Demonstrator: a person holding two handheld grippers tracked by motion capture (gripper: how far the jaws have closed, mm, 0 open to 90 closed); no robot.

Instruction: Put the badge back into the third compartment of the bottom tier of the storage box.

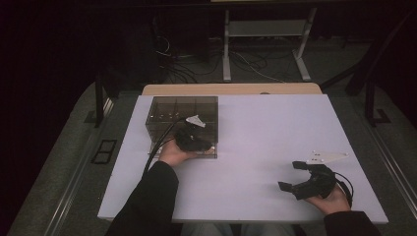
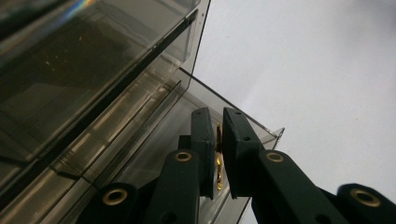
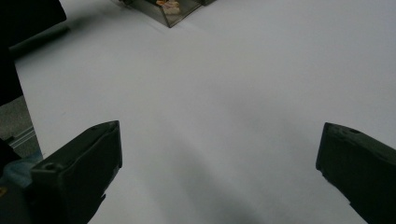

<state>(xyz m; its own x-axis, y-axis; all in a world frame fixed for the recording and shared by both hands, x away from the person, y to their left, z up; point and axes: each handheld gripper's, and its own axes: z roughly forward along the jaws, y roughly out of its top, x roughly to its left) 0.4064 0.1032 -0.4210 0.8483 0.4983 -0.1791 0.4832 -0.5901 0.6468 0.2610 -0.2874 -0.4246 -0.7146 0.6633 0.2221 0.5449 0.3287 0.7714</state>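
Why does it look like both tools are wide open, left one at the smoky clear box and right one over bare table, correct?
Not quite. The left tool is shut, its jaws pinching a small gold piece at the smoky clear box, as the left gripper view shows. The right tool is indeed wide open over bare table.

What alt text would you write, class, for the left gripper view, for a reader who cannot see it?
The left gripper, its two black jaws nearly closed, pinches a small gold piece at the corner of a smoky clear plastic box. The box stands on a white table.
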